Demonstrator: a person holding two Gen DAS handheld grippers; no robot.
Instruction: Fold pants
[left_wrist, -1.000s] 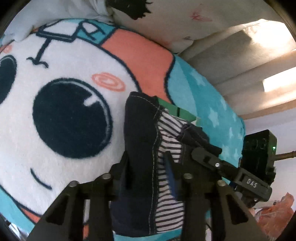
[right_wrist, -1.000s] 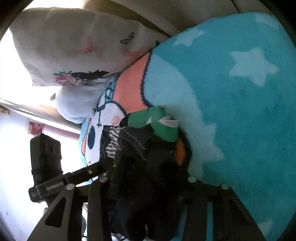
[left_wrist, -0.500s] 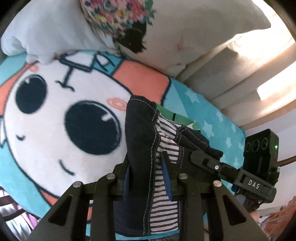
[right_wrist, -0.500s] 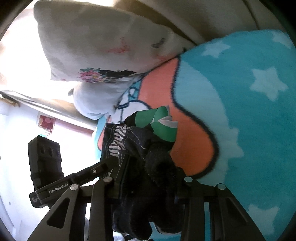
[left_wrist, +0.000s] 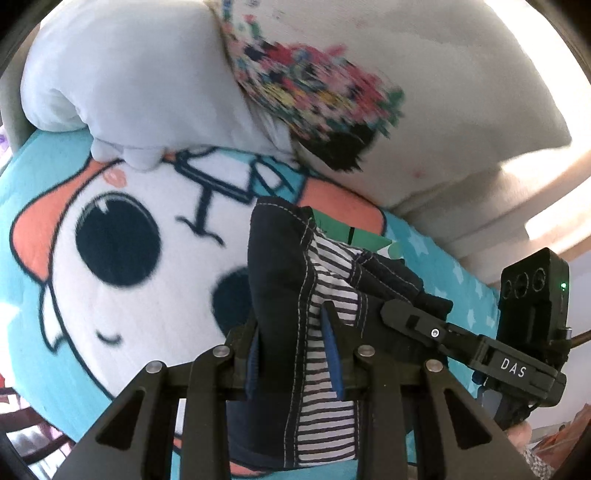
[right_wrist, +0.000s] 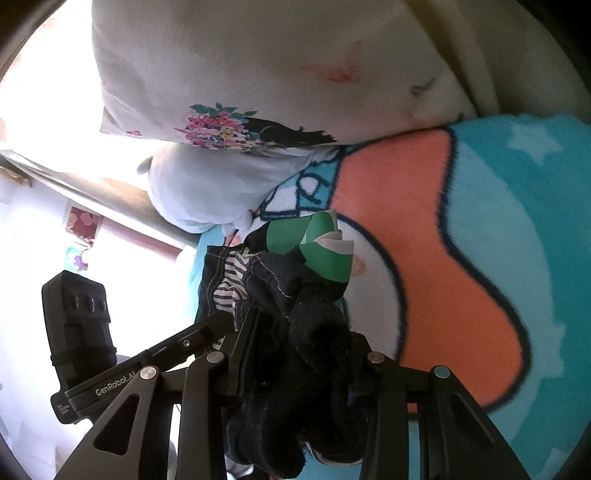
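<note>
The pants are dark navy with white stitching, a black-and-white striped lining and a green-and-white patch. My left gripper is shut on one part of their edge and holds it above the cartoon blanket. My right gripper is shut on a bunched dark part of the same pants. The two grippers are close together; the right gripper shows in the left wrist view, the left gripper in the right wrist view. The lower part of the pants hangs out of sight.
A teal blanket with a white and orange cartoon face covers the bed. A floral white pillow and a pale grey pillow lie at the back, against a beige headboard. A bright wall lies beyond the bed's left.
Both grippers have risen and pulled back with the pants held between them. More of the pillows and the cartoon face has come into view. Both grips are unchanged.
</note>
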